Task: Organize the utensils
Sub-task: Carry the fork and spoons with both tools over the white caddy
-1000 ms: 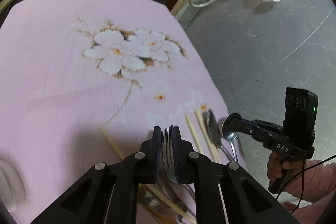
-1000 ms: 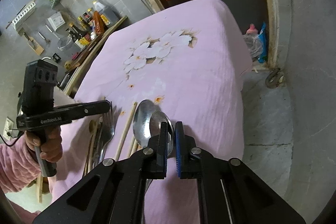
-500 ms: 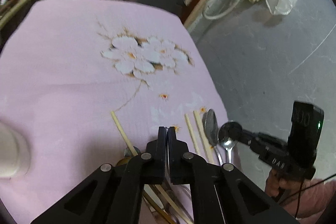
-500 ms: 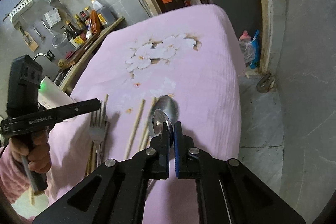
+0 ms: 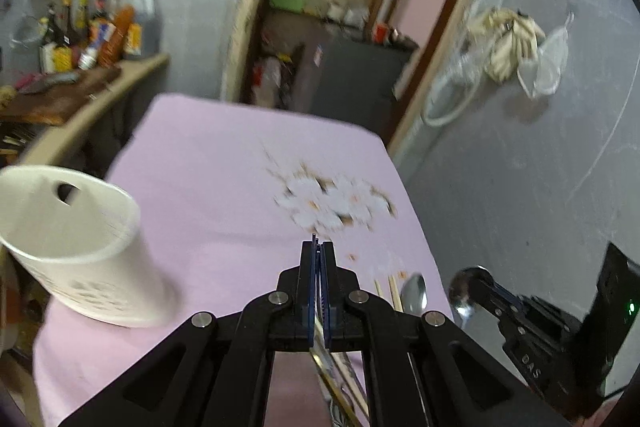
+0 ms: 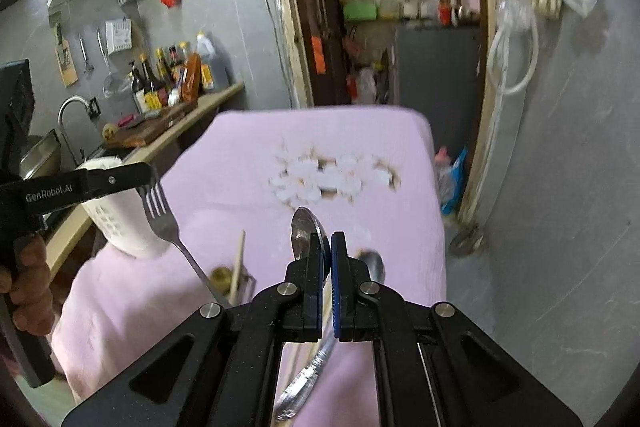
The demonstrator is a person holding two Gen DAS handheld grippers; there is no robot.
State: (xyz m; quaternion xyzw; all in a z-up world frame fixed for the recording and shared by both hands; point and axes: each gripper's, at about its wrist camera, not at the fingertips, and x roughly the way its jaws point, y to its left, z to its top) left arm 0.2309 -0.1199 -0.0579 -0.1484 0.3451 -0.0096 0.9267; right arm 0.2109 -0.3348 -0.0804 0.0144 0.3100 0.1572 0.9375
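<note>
My left gripper [image 5: 319,247] is shut on a metal fork [image 6: 160,205], which hangs in the air with its tines up and its handle slanting down. My right gripper [image 6: 328,241] is shut on a steel spoon [image 6: 303,227], bowl up, also lifted off the pink cloth. In the left wrist view that spoon [image 5: 464,287] sits in the right gripper [image 5: 478,287] at the lower right. A white perforated utensil holder [image 5: 68,247] stands upright at the table's left edge, beside the left gripper. Another spoon [image 6: 372,263] and pale chopsticks [image 5: 394,291] lie on the cloth below.
The pink flowered tablecloth [image 5: 224,163] covers a table with a drop to the grey floor on the right. A counter with bottles [image 6: 176,75] and a sink runs along the left. A hand [image 6: 28,279] holds the left gripper's handle. A doorway with shelves lies beyond.
Both grippers rose from the cloth and tipped upward, carrying the fork and the spoon. The left jaws closed fully on the fork. The white holder came into view at left.
</note>
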